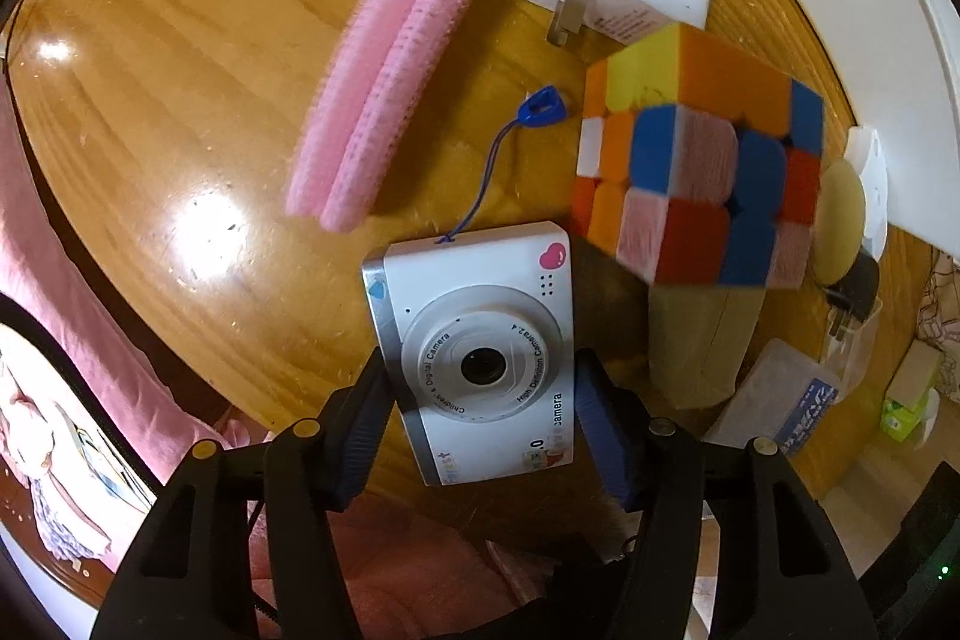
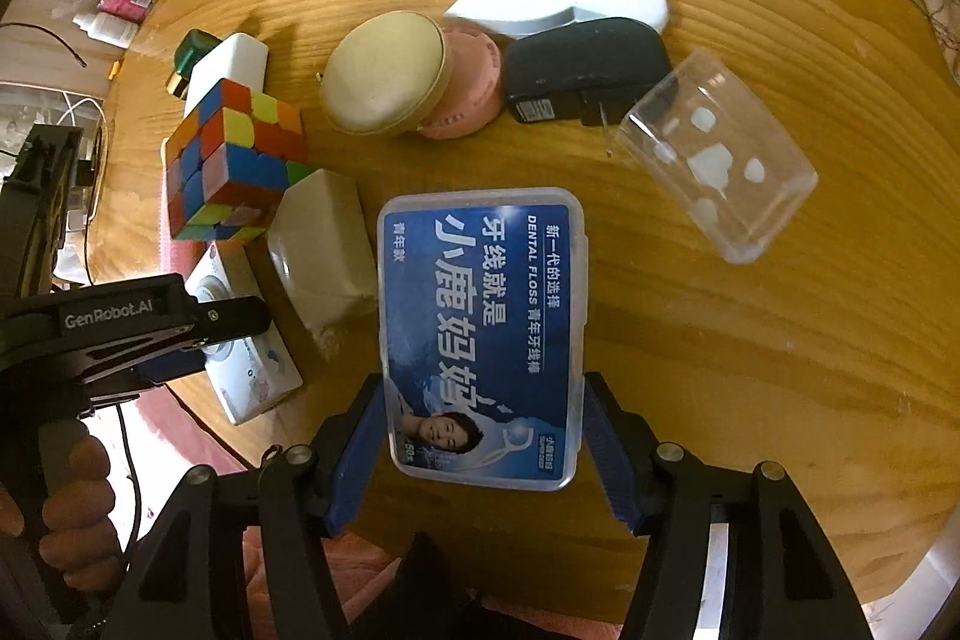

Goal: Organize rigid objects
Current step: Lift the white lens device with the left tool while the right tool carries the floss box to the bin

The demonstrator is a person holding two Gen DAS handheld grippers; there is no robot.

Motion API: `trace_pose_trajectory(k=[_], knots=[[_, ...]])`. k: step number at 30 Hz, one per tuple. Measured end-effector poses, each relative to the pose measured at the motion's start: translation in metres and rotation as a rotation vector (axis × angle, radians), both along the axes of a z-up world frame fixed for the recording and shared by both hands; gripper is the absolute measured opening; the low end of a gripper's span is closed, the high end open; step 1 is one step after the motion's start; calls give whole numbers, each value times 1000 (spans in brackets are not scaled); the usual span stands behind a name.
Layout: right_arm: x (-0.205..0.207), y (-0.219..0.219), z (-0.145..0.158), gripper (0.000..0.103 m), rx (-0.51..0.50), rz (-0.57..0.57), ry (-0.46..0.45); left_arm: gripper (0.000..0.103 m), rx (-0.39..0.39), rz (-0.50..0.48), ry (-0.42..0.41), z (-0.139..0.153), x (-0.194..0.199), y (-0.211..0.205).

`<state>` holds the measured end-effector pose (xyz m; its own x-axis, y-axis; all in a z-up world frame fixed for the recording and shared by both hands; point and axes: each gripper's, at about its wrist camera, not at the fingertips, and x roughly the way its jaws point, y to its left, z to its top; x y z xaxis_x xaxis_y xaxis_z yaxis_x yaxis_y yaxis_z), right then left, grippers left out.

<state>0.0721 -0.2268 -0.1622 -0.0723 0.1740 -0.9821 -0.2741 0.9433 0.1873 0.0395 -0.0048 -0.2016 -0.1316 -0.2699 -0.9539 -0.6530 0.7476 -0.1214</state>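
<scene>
Left gripper (image 1: pixel 486 403), right gripper (image 2: pixel 483 451): pointing down, fingers clamped.

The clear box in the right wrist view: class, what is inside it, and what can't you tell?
Through the clear box a few small white pieces show, lying against its wall. What they are cannot be told. The wooden table shows through the rest; glare hides part of the inside.

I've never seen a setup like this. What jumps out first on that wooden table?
The bright puzzle cube stands mid-table, perched on a tan block. Nearer, the left claw clamps a white children's camera, and the right claw clamps a blue dental floss box. A pink hair clip lies left of the cube.
</scene>
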Motion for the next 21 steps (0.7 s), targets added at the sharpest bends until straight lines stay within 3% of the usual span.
trace_pose_trajectory(k=[8, 21], knots=[[-9, 0, 16, 64, 14, 3, -84, 62, 38, 5, -87, 31, -25, -2], [-27, -6, 81, 64, 86, 17, -349, 62, 164, -42, -371, 122, -45, 8]])
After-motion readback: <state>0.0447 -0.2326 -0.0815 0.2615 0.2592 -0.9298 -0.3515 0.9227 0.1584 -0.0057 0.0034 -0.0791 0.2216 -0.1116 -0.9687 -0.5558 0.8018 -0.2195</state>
